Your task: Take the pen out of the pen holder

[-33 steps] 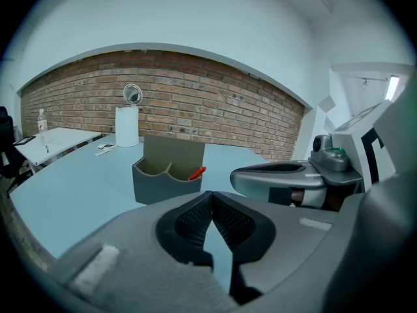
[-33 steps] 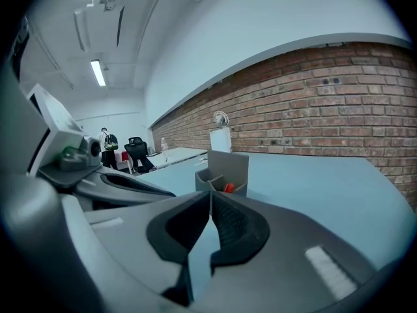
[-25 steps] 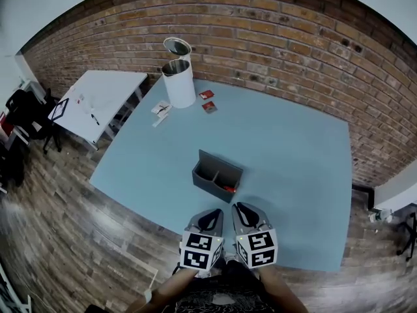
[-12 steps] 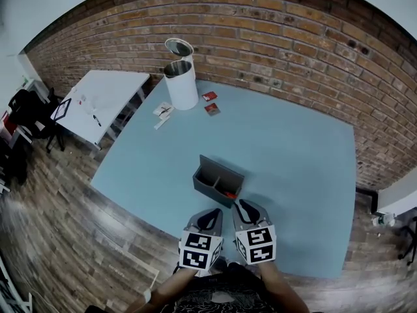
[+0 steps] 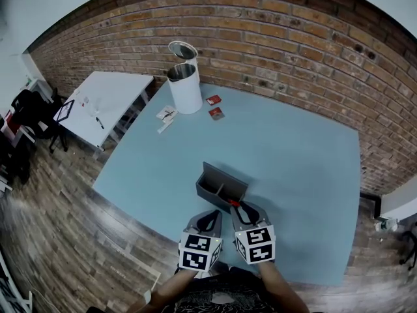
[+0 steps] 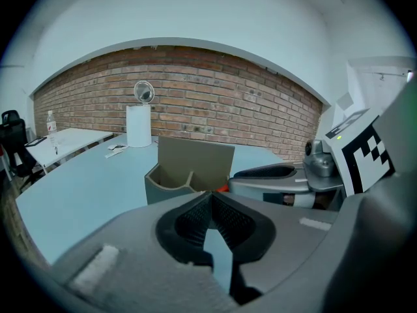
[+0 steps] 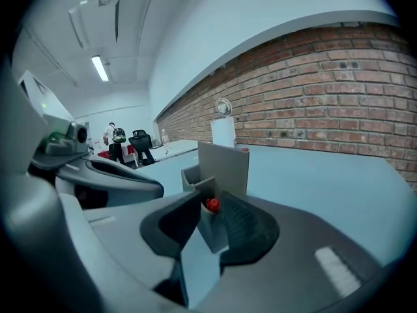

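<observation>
A dark grey pen holder with two compartments stands on the blue table, just ahead of both grippers. A red pen sticks out of its near right corner. My right gripper is open, its tips on either side of the red pen end, with the holder right behind. My left gripper hangs beside it, shut and empty, a little short of the holder. In the left gripper view its jaws meet, and a bit of the pen shows red.
A white bin with its lid up stands at the table's far left corner, with two red cards and some papers near it. A white side table and dark chairs stand to the left. A brick wall runs behind.
Both grippers have closed in on the holder. The right gripper's tips, which were short of the holder, now reach the red pen. The left gripper stays shut.
</observation>
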A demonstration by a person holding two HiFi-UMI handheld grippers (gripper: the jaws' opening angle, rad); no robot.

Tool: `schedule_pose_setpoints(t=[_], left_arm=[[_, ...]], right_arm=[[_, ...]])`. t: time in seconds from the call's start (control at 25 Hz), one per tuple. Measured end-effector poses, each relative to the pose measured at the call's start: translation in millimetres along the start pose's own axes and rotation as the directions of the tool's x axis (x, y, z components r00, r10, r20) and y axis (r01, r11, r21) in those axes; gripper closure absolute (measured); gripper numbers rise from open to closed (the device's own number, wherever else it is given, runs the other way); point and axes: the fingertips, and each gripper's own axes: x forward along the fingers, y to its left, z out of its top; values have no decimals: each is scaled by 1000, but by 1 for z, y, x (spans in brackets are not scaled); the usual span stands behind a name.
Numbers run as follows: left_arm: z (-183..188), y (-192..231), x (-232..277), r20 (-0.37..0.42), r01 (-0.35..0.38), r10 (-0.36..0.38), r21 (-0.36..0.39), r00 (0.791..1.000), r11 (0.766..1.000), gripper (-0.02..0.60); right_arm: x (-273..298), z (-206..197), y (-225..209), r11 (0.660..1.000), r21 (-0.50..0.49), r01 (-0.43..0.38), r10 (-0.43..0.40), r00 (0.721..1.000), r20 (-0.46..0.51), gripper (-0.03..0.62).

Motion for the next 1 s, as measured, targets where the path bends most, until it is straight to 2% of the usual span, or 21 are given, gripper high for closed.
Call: schedule_pose_setpoints(t=[0.28,0.36,0.52,1.0], left_arm=[[3,10,3,3,-20,20,-9,1000,1000,582],[3,11,3,2,-21,21,-12,1000,1000,582],[1,11,2,0,-21,21,-14,1000,1000,582],[1,5,-5,13,-21,21,-10,1000,1000,581]], right_arm=[[8,0,-1,1000,10,-14,14,1000,-14,508],[8,-1,-2,1000,10,-10,10,1000,-14,534],[7,0,-2,1000,3,-10,10,1000,-10,534],[-7,14,-3,1000,-27,16,-14,998,69,536]])
